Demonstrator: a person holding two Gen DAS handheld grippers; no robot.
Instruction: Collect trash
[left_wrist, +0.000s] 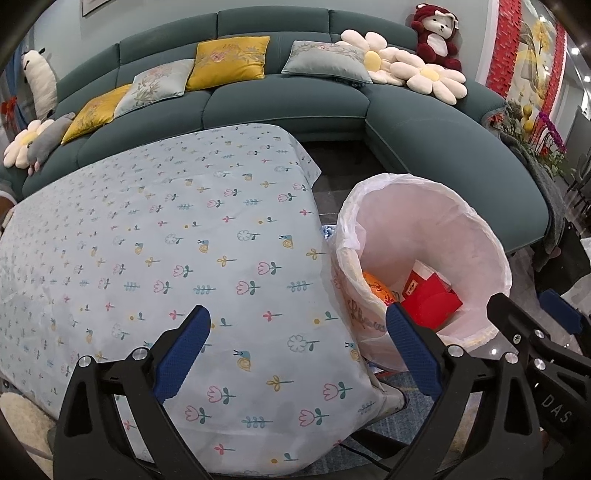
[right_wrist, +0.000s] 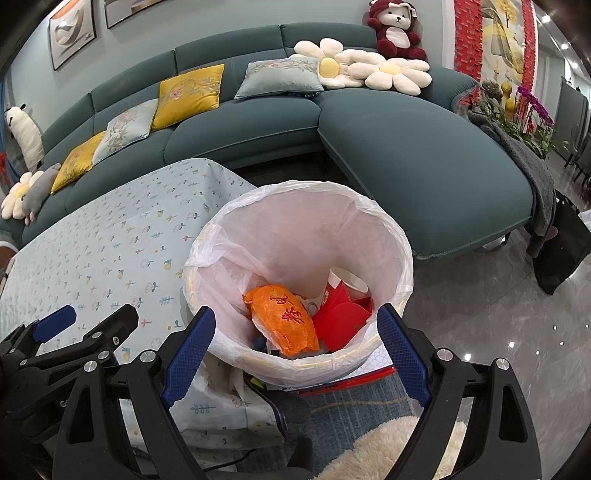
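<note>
since the orange wrapper (right_wrist: 284, 323) and red box (right_wrist: 341, 319) already lie inside the bin (right_wrist: 295, 206) beside the counter (left_wrist: 147, 221), both the left tool (left_wrist: 297, 345) and right tool (right_wrist: 295, 334) hover wide and empty, probably finished.

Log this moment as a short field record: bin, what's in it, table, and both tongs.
bin: round trash bin with white liner, on the floor beside the table
contents: orange wrapper, red paper box, white paper cup
table: floral tablecloth, no trash visible on it
left tongs: open, empty, over the table's corner
right tongs: open, empty, above the bin's near rim
</note>
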